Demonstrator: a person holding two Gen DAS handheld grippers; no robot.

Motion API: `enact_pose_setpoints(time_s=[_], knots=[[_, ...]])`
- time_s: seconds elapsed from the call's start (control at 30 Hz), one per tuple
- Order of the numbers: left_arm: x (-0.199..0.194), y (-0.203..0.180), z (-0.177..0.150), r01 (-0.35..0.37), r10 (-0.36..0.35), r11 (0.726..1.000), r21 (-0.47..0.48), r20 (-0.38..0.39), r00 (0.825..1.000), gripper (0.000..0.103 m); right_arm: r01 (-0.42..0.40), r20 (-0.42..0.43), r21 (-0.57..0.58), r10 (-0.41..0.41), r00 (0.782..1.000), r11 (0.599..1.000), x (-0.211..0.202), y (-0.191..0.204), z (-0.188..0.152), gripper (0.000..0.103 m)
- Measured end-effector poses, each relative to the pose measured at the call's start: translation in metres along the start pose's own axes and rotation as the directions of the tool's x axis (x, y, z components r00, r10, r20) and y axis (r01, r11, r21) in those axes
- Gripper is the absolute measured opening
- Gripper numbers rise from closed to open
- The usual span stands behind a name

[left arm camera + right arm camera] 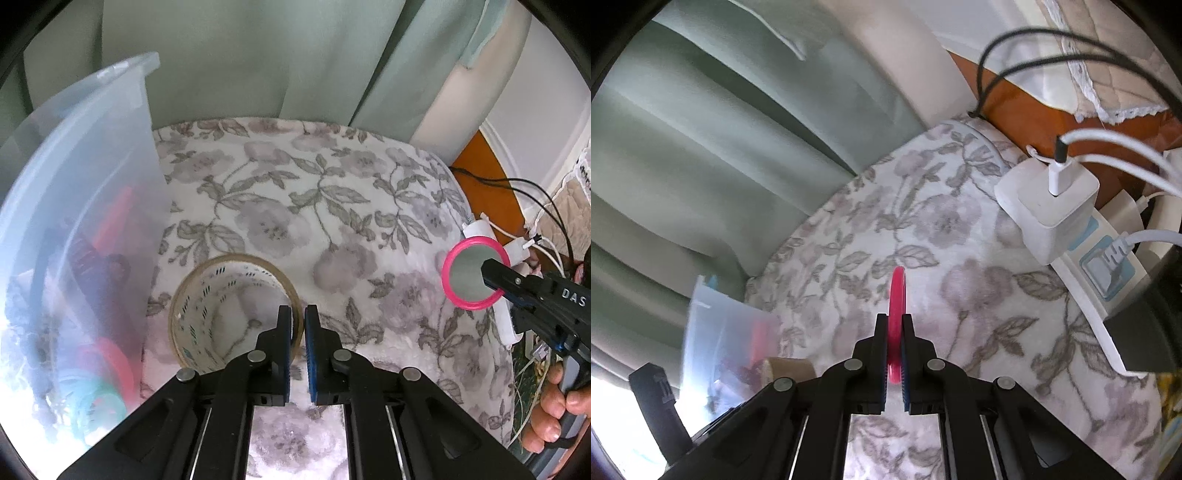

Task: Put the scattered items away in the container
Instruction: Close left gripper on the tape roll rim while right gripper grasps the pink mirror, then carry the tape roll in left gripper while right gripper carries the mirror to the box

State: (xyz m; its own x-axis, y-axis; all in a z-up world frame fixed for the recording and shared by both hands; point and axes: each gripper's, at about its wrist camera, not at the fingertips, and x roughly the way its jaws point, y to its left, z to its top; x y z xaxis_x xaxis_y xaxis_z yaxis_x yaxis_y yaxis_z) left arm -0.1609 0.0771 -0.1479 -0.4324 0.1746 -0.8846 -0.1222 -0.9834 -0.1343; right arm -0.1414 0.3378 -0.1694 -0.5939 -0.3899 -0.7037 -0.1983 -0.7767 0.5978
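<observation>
Pink-rimmed mirror (897, 295) clamped edge-on in right gripper (894, 325), lifted off blanket (332, 206). Left gripper (297, 317) clenched on tape roll (207, 295) wall, roll resting on blanket. Bin (74, 221) just left of left gripper

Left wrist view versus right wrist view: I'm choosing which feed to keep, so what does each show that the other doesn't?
Only the left wrist view shows the pink mirror's round face, the tape roll's open ring with the left claw gripping its wall, and a hand. Only the right wrist view shows the charger up close and the mirror edge-on in the right claw. Both show the clear container, floral blanket and curtain.
</observation>
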Motion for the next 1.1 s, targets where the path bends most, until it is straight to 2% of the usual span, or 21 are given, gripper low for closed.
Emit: enact_pose_setpoints(time_s=[0.2,0.57,0.8,1.1], knots=[[-0.015,0.002,-0.004,0.038,-0.038,0.999,-0.021,0.008,0.999,0.007,-0.047,0.008,-0.007,0.047,0.999,0.999,-0.017,0.011,-0.007,0.006],[-0.059,-0.005,-0.009,0.119,-0.117,0.993,-0.026,0.075,0.990,0.007,-0.093,0.044,-0.021,0.094,0.995,0.995,-0.051,0.023,-0.019,0.006],[-0.102,-0.008,-0.007,0.164,-0.159,0.986,-0.015,0.163,0.974,0.007,-0.123,0.090,-0.057,0.128,0.988,0.991,-0.077,0.041,-0.022,0.006],[-0.162,0.005,-0.006,0.198,-0.186,0.980,-0.012,0.301,0.935,0.007,-0.178,0.141,-0.136,0.196,0.970,0.975,-0.114,0.080,-0.028,0.006]])
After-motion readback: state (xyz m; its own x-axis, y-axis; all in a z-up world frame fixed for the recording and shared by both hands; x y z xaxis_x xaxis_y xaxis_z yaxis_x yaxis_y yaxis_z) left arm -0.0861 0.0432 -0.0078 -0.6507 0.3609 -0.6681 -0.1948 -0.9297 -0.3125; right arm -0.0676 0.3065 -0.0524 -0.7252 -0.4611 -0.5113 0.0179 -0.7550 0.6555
